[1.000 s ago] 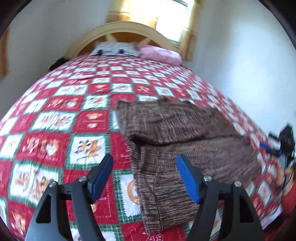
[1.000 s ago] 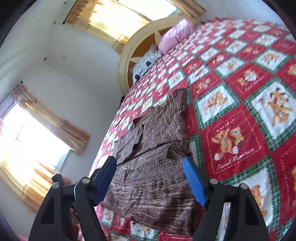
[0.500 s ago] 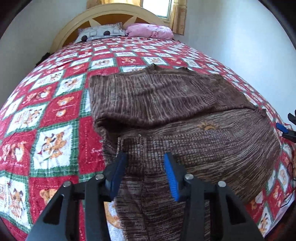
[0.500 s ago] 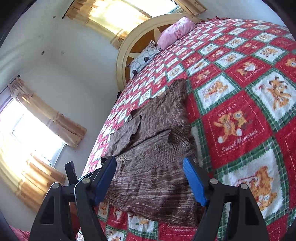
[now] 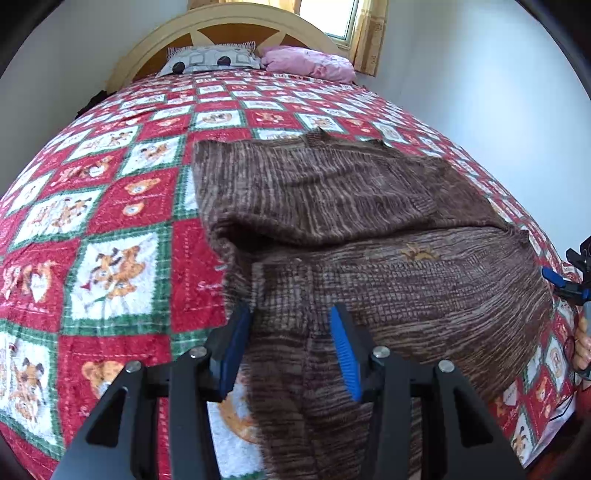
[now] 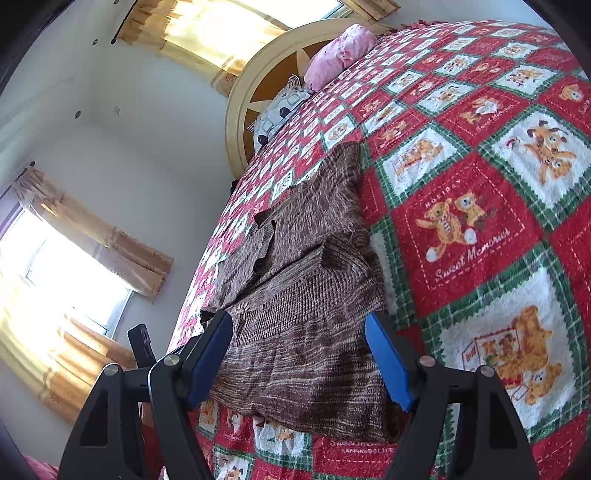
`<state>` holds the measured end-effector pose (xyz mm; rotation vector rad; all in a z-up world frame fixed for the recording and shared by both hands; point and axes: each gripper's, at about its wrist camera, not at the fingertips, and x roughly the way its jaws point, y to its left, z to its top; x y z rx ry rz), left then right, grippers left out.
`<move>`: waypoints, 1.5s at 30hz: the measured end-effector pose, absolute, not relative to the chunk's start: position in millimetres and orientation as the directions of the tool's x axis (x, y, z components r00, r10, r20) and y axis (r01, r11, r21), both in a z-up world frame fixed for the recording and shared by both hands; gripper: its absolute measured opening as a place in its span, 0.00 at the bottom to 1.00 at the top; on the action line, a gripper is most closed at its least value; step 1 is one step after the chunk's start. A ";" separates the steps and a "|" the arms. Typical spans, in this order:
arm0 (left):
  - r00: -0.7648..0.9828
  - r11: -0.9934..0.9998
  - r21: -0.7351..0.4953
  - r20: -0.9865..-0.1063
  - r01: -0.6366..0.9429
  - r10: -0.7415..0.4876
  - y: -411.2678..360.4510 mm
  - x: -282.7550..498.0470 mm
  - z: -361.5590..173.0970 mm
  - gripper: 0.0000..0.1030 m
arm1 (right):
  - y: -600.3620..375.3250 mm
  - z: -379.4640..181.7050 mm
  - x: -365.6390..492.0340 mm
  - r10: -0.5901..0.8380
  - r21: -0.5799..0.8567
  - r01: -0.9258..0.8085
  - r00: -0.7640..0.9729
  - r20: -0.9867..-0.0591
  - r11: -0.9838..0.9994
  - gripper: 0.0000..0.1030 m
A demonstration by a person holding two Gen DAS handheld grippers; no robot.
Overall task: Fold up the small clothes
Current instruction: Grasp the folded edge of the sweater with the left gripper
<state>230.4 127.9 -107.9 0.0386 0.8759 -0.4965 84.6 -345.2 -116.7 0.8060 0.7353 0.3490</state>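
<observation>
- A brown knitted sweater (image 5: 369, 229) is lying spread on the bed, toward its foot end, with one part folded over across the middle so that a thick fold ridge is running side to side.
- A small tan motif (image 5: 419, 253) is showing on the nearer panel of the knit, just below that fold.
- The sweater's near corner is draping toward the bed's edge, and a narrower strip of it is trailing down between the left gripper's arms.
- The left gripper (image 5: 291, 339) is sitting low at the sweater's near left edge, its blue pads (image 5: 236, 343) standing apart with knit lying between them; the jaws are parted, not pinching the cloth.
- The right gripper (image 6: 299, 354) is hanging over the opposite end of the sweater, jaws spread wide, holding nothing; whether its tips are touching the knit I cannot tell.
- In the left wrist view that right gripper is peeking in at the far right edge.
- Under the sweater a red, green and white teddy-bear quilt (image 6: 480, 229) is covering the whole bed.
- At the head, a patterned grey pillow (image 5: 210, 61) and a pink pillow (image 5: 306, 64) are resting against a curved cream headboard (image 5: 221, 22).
- Sunlit windows with tan curtains (image 6: 99, 236) are glowing on the walls.
</observation>
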 end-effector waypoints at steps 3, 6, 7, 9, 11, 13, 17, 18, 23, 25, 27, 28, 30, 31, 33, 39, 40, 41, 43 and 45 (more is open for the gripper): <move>0.532 0.892 -0.175 -0.749 0.416 -0.395 128.5 235.8 -110.4 0.48 | -346.3 -117.7 84.4 0.544 0.761 -0.005 0.702 -0.460 0.649 0.73; 0.528 0.891 -0.172 -0.752 0.420 -0.394 125.5 236.6 -111.6 0.50 | -347.5 -118.2 83.0 0.547 0.768 -0.005 0.705 -0.451 0.640 0.73; 0.525 0.888 -0.179 -0.751 0.423 -0.401 124.8 234.9 -111.5 0.49 | -347.3 -118.7 82.7 0.546 0.768 -0.004 0.706 -0.451 0.640 0.73; 0.501 0.872 -0.224 -0.744 0.436 -0.441 124.8 229.3 -110.5 0.46 | -347.1 -119.3 82.1 0.548 0.767 -0.004 0.703 -0.454 0.641 0.73; 0.476 0.847 -0.259 -0.733 0.465 -0.486 121.4 221.4 -108.7 0.21 | -346.5 -119.9 82.1 0.550 0.766 -0.003 0.698 -0.458 0.642 0.73; 0.468 0.837 -0.260 -0.731 0.482 -0.497 116.1 216.7 -109.2 0.17 | -346.1 -121.3 82.2 0.551 0.768 0.000 0.696 -0.459 0.640 0.73; 0.494 0.852 -0.287 -0.715 0.438 -0.495 118.2 225.4 -113.3 0.20 | -345.6 -121.0 81.1 0.547 0.768 0.001 0.701 -0.457 0.641 0.73; 0.488 0.852 -0.322 -0.711 0.414 -0.506 120.5 231.3 -115.0 0.20 | -345.3 -120.3 80.5 0.542 0.763 0.002 0.703 -0.461 0.647 0.73; 0.478 0.852 -0.349 -0.714 0.389 -0.511 115.2 241.2 -114.1 0.24 | -348.7 -109.5 76.4 0.478 0.701 0.011 0.723 -0.498 0.713 0.73; 0.471 0.845 -0.377 -0.708 0.379 -0.526 115.0 241.5 -114.0 0.30 | -352.8 -99.8 74.0 0.411 0.643 0.028 0.748 -0.522 0.765 0.73; 0.460 0.829 -0.421 -0.693 0.368 -0.555 117.6 241.2 -114.7 0.32 | -351.8 -90.5 75.1 0.364 0.576 0.022 0.755 -0.545 0.817 0.73; 0.461 0.830 -0.422 -0.692 0.366 -0.555 117.5 240.4 -115.0 0.31 | -347.5 -85.8 77.1 0.338 0.521 0.009 0.751 -0.567 0.853 0.73; 0.470 0.845 -0.386 -0.706 0.371 -0.529 114.2 238.3 -113.9 0.24 | -337.0 -81.2 82.0 0.285 0.417 -0.009 0.743 -0.606 0.909 0.73; 0.475 0.854 -0.366 -0.715 0.370 -0.512 112.1 237.7 -113.0 0.23 | -330.5 -80.3 85.7 0.259 0.360 -0.022 0.738 -0.623 0.933 0.73; 0.480 0.868 -0.334 -0.731 0.368 -0.485 108.4 237.8 -112.2 0.22 | -317.2 -80.4 95.5 0.205 0.250 -0.047 0.727 -0.655 0.967 0.73; 0.468 0.872 -0.334 -0.744 0.358 -0.477 106.2 242.6 -112.4 0.28 | -281.6 -94.7 129.8 0.127 0.051 -0.130 0.687 -0.715 0.990 0.73; 0.466 0.870 -0.344 -0.741 0.354 -0.483 106.9 243.2 -112.6 0.28 | -275.4 -99.6 133.8 0.112 0.021 -0.142 0.673 -0.731 0.990 0.72; 0.467 0.869 -0.349 -0.739 0.351 -0.485 106.8 243.5 -112.8 0.29 | -268.1 -105.4 137.0 0.104 -0.009 -0.164 0.665 -0.739 0.986 0.67; 0.477 0.869 -0.353 -0.731 0.346 -0.487 108.3 241.9 -113.2 0.26 | -258.7 -110.2 137.4 0.073 -0.073 -0.187 0.671 -0.737 0.980 0.22; 0.499 0.877 -0.342 -0.725 0.337 -0.474 109.0 238.1 -112.7 0.12 | -254.7 -106.7 133.1 0.065 -0.099 -0.197 0.688 -0.723 0.975 0.13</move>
